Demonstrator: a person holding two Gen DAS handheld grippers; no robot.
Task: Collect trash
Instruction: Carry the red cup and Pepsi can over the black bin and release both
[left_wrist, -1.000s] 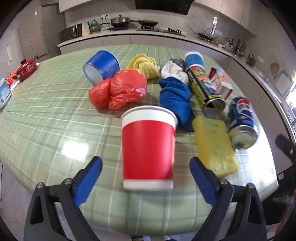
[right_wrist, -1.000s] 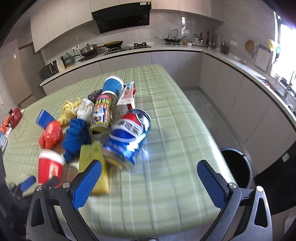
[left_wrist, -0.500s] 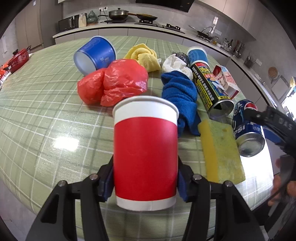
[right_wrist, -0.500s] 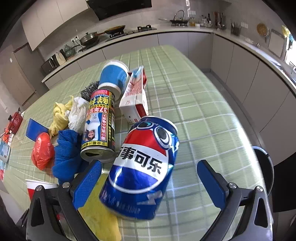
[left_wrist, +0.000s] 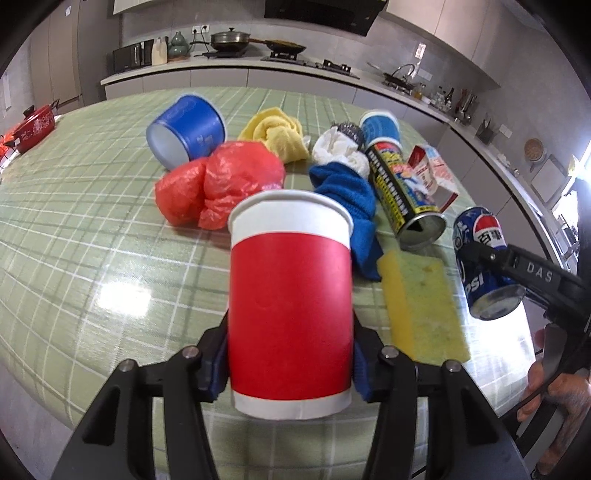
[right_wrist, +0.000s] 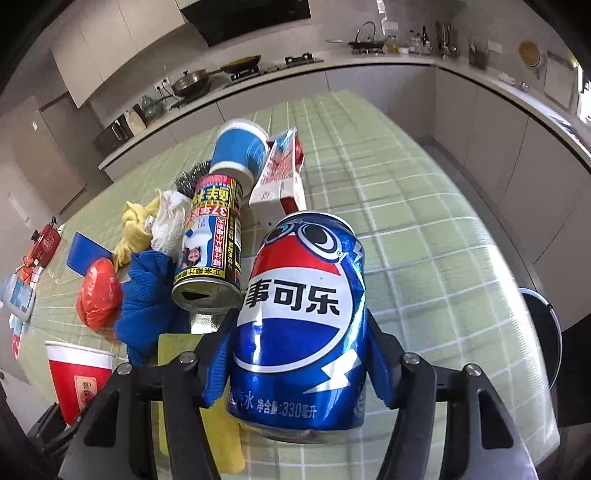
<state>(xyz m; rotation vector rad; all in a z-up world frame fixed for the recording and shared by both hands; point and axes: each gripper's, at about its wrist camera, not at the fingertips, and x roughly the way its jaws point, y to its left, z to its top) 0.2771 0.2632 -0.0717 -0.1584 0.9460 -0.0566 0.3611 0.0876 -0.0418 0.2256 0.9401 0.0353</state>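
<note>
Left gripper (left_wrist: 290, 363): jaws clamped on the red paper cup (left_wrist: 290, 310), blue pads pressed against both sides of its lower half. Jaws have just been closing, with the cup between them. Cup upright, white rim on top, near the front edge of the desk (left_wrist: 74, 229) with its green checked cloth.

Right gripper (right_wrist: 295, 363): jaws clamped on the blue Pepsi can (right_wrist: 301, 325), pads against its left and right flanks. These jaws have also just been closing, with the can between them. Can tilted, top end pointing away from the camera, at the right side of the pile. In the left wrist view the same can (left_wrist: 484, 258) shows at far right with a black finger of the right gripper across it and a hand (left_wrist: 554, 380) below.

Rest of the trash lies on the desk behind:
- yellow sponge (left_wrist: 421, 302), flat, between cup and can
- blue cloth (left_wrist: 347, 199), touching the sponge's far end
- red plastic bag (left_wrist: 221, 184), crumpled, left of the cloth
- blue tub (left_wrist: 186, 131), on its side, behind the bag
- yellow cloth (left_wrist: 277, 129), bunched
- white crumpled paper (left_wrist: 341, 149)
- tall printed can (right_wrist: 210, 254), on its side, open end towards the camera
- blue paper cup (right_wrist: 240, 149), beyond the tall can
- small red and white carton (right_wrist: 280, 181), just right of the tall can
</note>
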